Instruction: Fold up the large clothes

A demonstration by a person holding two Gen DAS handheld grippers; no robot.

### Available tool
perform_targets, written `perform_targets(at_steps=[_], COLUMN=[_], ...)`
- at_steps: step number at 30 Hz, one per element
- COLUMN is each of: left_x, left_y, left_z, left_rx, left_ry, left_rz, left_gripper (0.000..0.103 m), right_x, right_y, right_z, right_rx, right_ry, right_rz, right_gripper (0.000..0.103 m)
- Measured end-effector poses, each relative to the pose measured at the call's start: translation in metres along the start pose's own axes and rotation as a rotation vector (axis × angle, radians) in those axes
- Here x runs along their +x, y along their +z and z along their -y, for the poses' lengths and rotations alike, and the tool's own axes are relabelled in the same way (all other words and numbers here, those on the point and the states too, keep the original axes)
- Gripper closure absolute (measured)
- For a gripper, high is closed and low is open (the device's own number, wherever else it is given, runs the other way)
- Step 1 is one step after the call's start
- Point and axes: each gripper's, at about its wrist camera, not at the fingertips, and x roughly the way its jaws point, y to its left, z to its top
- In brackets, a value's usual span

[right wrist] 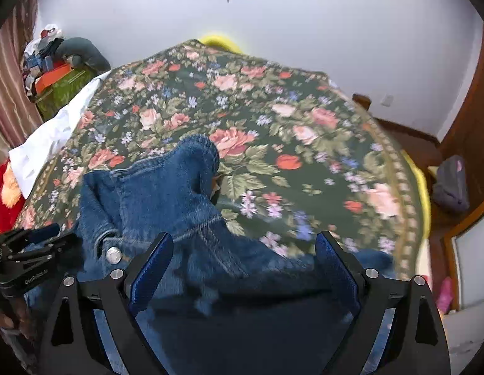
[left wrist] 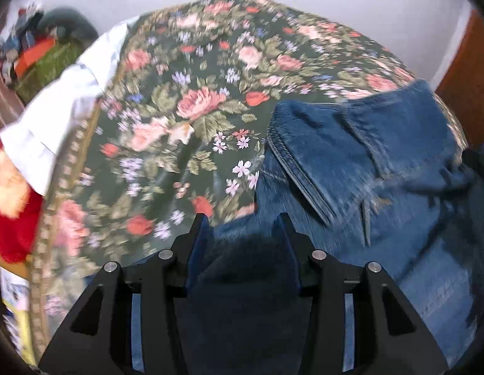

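The jacket (right wrist: 167,193), blue denim, lay crumpled on the near part of the bed (right wrist: 304,131), on its floral cover. The left tool (left wrist: 243,218) hung over the jacket's near left edge, its jaws partly apart with dark denim showing between them; whether the pads touched cloth could not be told. The right tool (right wrist: 243,240) stood over the jacket's near right side, jaws wide apart, cloth under the gap but not pinched. A folded flap (left wrist: 307,162) pointed far and left. Far and right of the jacket the cover lay bare. A white sheet (right wrist: 45,147) hung at the bed's left edge, a wall (right wrist: 304,25) behind.
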Motion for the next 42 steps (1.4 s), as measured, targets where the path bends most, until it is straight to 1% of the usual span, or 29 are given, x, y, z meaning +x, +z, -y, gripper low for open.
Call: perform_targets(at_steps=[1,3,5,7,8,10,12,14,16,18,20,23,24,26,28,31,32,33,36,37,39,40,41,42], left_x=[-0.015,-0.041,-0.072,-0.106,-0.123,-0.148,-0.173,-0.189,-0.204,-0.21,-0.212,-0.204,-0.198,-0.188,-0.17,-0.155,-0.152,-0.148,-0.142,-0.139,-0.135,-0.134,-0.132,-0.129], left_y=[-0.003,-0.009,-0.017,-0.028,-0.034,-0.045,-0.059,-0.073,-0.094,-0.112,-0.131,-0.163,-0.178,-0.2,-0.227,-0.259,-0.267,-0.278,-0.296,-0.302,-0.311,-0.315,-0.318,-0.323], left_z=[0.0,0.0,-0.004,-0.008,-0.01,-0.013,-0.016,-0.019,-0.026,-0.033,-0.044,-0.064,-0.074,-0.085,-0.099,-0.111,-0.112,-0.112,-0.106,-0.102,-0.092,-0.088,-0.085,-0.079], left_rx=[0.018,0.03,0.026,0.019,0.02,0.023,0.03,0.034,0.027,0.009,-0.029,-0.097,-0.135,-0.19,-0.264,-0.345,-0.361,-0.38,-0.397,-0.399,-0.39,-0.385,-0.385,-0.383], left_ry=[0.003,0.005,-0.005,-0.021,-0.019,-0.012,-0.003,-0.002,-0.006,-0.015,-0.029,-0.051,-0.062,-0.073,-0.091,-0.128,-0.14,-0.161,-0.205,-0.224,-0.265,-0.28,-0.292,-0.31], left_rz=[0.016,0.047,0.082,0.121,0.137,0.163,0.184,0.188,0.179,0.163,0.138,0.079,0.052,0.005,-0.069,-0.133,-0.146,-0.16,-0.192,-0.207,-0.229,-0.241,-0.248,-0.263], left_gripper=[0.058,0.052,0.044,0.04,0.036,0.033,0.028,0.016,0.014,0.014,0.014,0.014,0.014,0.014,0.014,0.014,0.014,0.014,0.014,0.014,0.014,0.014,0.014,0.014], right_x=[-0.01,-0.04,-0.069,-0.1,-0.114,-0.143,-0.171,-0.19,-0.21,-0.224,-0.23,-0.233,-0.232,-0.226,-0.219,-0.202,-0.198,-0.192,-0.182,-0.181,-0.182,-0.184,-0.186,-0.188], right_y=[-0.002,-0.007,-0.014,-0.025,-0.031,-0.046,-0.064,-0.079,-0.098,-0.12,-0.136,-0.164,-0.174,-0.194,-0.214,-0.245,-0.252,-0.265,-0.291,-0.296,-0.306,-0.308,-0.31,-0.312], right_z=[0.001,0.004,0.006,0.009,0.011,0.012,0.013,0.015,0.018,0.023,0.029,0.043,0.049,0.062,0.075,0.096,0.101,0.109,0.122,0.124,0.125,0.124,0.123,0.121], right_rx=[-0.005,-0.019,-0.035,-0.054,-0.065,-0.097,-0.131,-0.153,-0.177,-0.191,-0.189,-0.158,-0.137,-0.084,-0.019,0.113,0.147,0.206,0.324,0.346,0.372,0.377,0.381,0.387], right_ry=[0.013,0.038,0.055,0.065,0.069,0.068,0.061,0.057,0.04,0.024,0.02,0.024,0.027,0.037,0.053,0.095,0.107,0.13,0.193,0.21,0.237,0.246,0.259,0.279], right_rz=[0.005,0.018,0.035,0.053,0.061,0.074,0.088,0.1,0.11,0.107,0.089,0.036,0.014,-0.031,-0.077,-0.167,-0.191,-0.232,-0.304,-0.314,-0.309,-0.302,-0.294,-0.281], right_gripper=[0.012,0.012,0.012,0.012,0.012,0.011,0.01,0.007,0.006,0.006,0.006,0.006,0.006,0.006,0.006,0.006,0.006,0.006,0.006,0.006,0.007,0.012,0.021,0.026])
